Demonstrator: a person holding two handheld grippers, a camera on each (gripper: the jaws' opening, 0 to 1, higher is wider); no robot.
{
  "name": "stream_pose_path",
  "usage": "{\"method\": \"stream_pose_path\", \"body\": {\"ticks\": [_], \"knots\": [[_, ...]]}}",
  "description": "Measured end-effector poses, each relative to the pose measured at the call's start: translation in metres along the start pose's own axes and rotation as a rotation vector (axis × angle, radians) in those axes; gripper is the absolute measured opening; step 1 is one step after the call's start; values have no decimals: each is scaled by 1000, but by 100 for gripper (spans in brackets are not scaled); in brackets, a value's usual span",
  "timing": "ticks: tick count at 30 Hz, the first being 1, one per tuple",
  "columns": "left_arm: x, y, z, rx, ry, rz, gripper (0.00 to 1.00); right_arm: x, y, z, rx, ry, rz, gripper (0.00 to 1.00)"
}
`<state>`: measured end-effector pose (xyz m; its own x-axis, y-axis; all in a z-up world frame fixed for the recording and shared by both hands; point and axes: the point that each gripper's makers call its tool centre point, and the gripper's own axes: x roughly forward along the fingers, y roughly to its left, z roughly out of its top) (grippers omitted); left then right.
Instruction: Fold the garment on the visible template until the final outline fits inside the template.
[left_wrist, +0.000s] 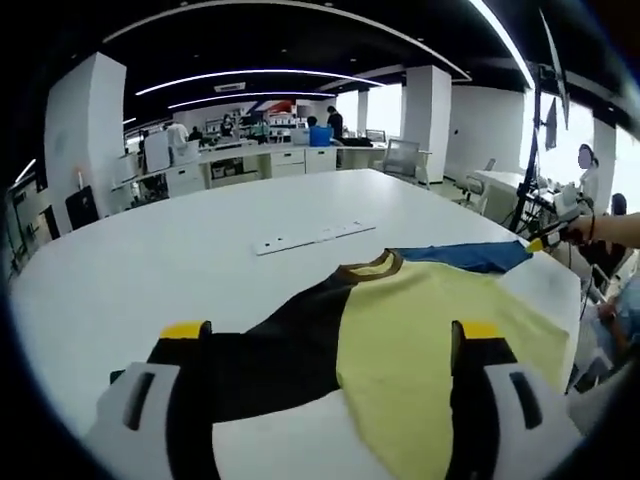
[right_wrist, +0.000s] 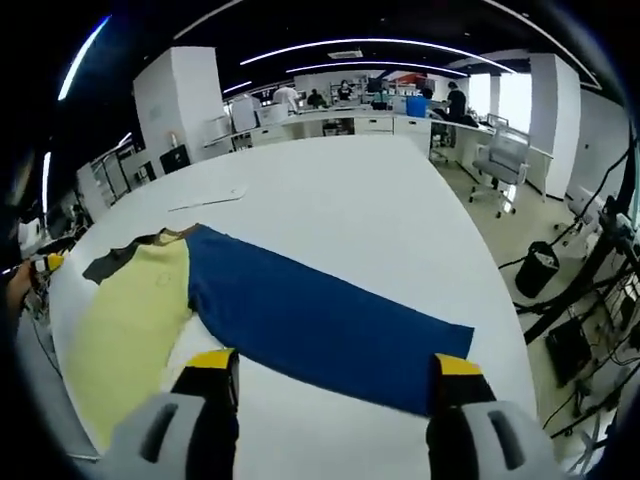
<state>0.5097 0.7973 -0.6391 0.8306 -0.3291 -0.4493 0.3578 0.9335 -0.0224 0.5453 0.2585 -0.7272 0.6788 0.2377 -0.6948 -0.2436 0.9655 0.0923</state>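
Left gripper view: the garment lies spread flat on the white worktop, its black and yellow panels and brown collar facing the camera. The left gripper hovers over its near edge, fingers released and grasping nothing. A pale strip lies beyond the collar.

Right gripper view: the blue sleeve stretches out full length across the worktop, not seen whole in the other view. The right gripper stands at its hem, fingers apart, empty.

Judgement: no fold made; template outline not discernible; all folding remains.
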Motion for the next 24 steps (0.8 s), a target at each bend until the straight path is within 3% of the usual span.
{"method": "stream_pose_path", "body": {"ticks": [4,8,11,18,22,24], "knots": [[-13,-9,1,-11,-14,-6,95,-1,-5,-7,18,22,-8,76],[-22,-12,-1,-6,-29,29,92,0,-12,-8,14,23,-23,73],[-27,-14,-5,-8,-22,32,91,2,-20,-8,-4,10,-46,70],[-40,-19,-7,-20,-27,44,90,7,-47,-21,7,60,-127,56],[-46,-25,-10,-22,-24,35,89,9,-50,-27,-4,87,-133,51],[-49,-28,-11,-29,-23,31,89,11,-50,-25,15,65,-130,48]]}}
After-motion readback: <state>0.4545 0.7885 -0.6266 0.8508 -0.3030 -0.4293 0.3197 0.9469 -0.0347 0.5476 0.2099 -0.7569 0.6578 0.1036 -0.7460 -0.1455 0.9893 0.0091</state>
